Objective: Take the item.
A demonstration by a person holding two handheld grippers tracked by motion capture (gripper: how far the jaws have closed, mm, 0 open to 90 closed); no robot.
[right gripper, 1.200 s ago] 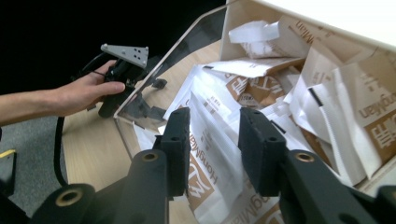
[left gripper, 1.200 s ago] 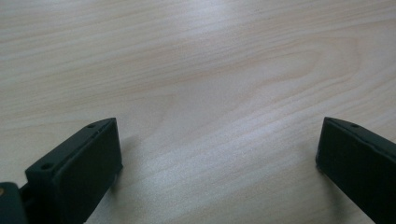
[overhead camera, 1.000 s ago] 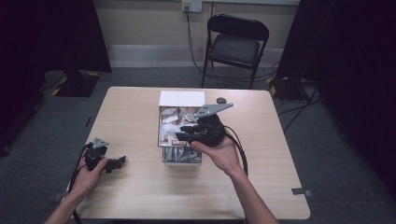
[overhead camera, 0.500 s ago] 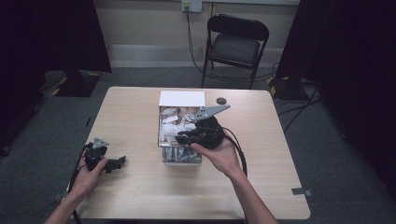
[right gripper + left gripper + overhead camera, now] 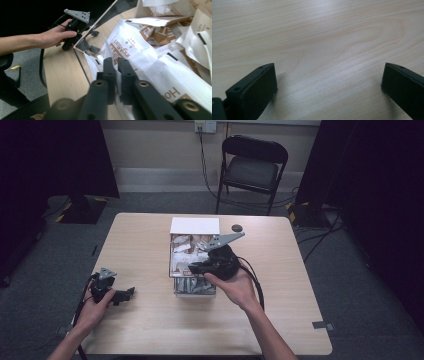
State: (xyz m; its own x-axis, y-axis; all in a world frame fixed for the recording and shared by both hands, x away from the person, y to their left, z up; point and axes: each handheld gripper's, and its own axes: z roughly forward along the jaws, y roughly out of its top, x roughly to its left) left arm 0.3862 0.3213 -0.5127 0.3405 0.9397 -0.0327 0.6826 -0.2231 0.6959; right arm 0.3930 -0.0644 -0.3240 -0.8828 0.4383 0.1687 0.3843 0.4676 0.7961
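Observation:
A clear box (image 5: 172, 270) at the table's middle holds several white and brown paper packets (image 5: 187, 245). My right gripper (image 5: 196, 268) hangs over the box's near half, its jaws pressed together just above the packets (image 5: 155, 67). In the right gripper view, the right gripper (image 5: 117, 65) has nothing clearly held between its jaws. My left gripper (image 5: 131, 292) rests on the bare table near the front left, well apart from the box. Its jaws (image 5: 329, 82) stand wide open over plain wood.
A white lid or card (image 5: 195, 225) lies behind the box and a small black round object (image 5: 236, 227) to its right. A folding chair (image 5: 252, 165) stands beyond the table's far edge. The table (image 5: 300, 310) is bare wood to the right and front.
The right gripper has shifted only slightly over the box. The left gripper has stayed where it was on the table.

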